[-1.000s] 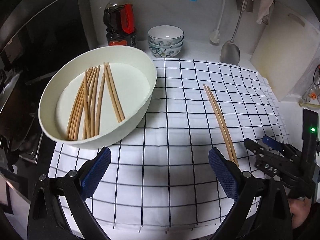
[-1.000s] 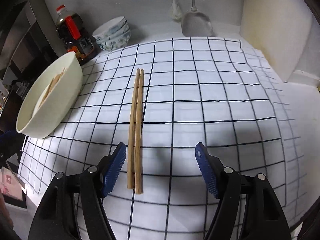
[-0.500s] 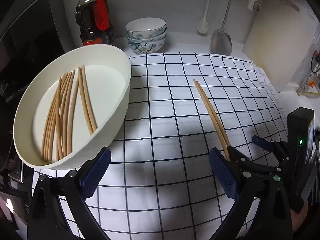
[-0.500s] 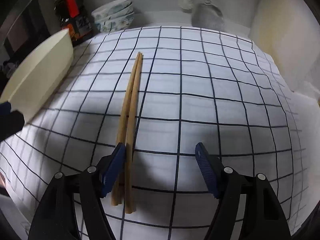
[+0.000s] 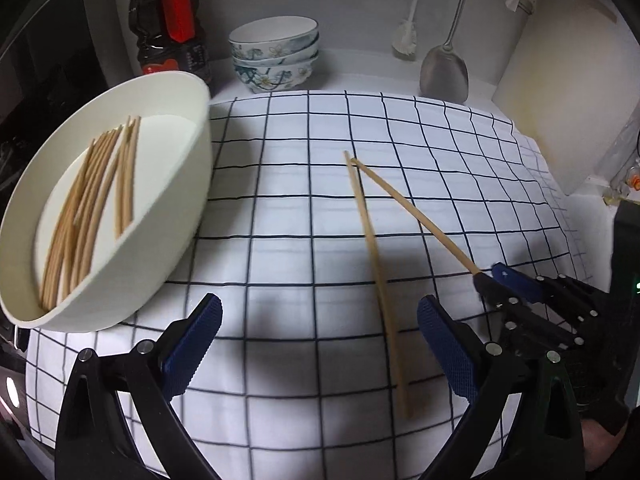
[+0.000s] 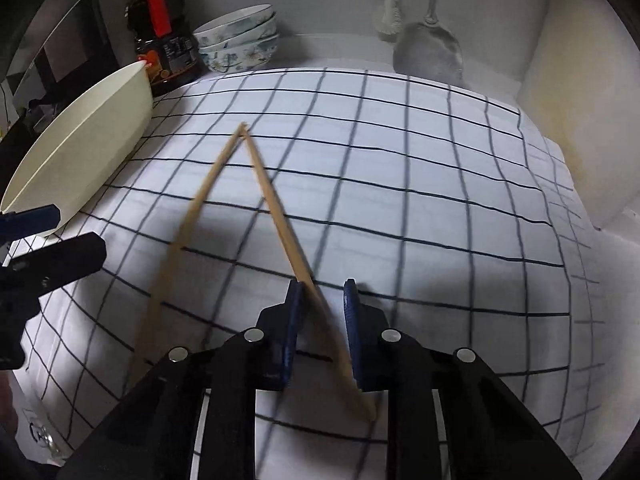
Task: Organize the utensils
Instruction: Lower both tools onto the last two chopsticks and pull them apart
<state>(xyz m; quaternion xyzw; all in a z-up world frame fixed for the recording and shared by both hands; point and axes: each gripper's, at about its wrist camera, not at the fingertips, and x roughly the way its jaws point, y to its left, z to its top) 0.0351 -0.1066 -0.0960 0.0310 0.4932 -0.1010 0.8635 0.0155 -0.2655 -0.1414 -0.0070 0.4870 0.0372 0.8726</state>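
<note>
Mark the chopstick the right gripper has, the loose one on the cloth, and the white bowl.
gripped chopstick (image 6: pixel 276 216), right wrist view, mid shaft ahead of the pads.
loose chopstick (image 5: pixel 376 264), left wrist view, mid shaft.
white bowl (image 5: pixel 168 240), left wrist view, outer wall.

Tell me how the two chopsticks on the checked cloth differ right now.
The right chopstick sits between the right gripper's closed fingers; the left chopstick lies free on the cloth. The gripped one angles rightward; the free one runs toward the left gripper. Both are plain wood, with far tips nearly touching.
</note>
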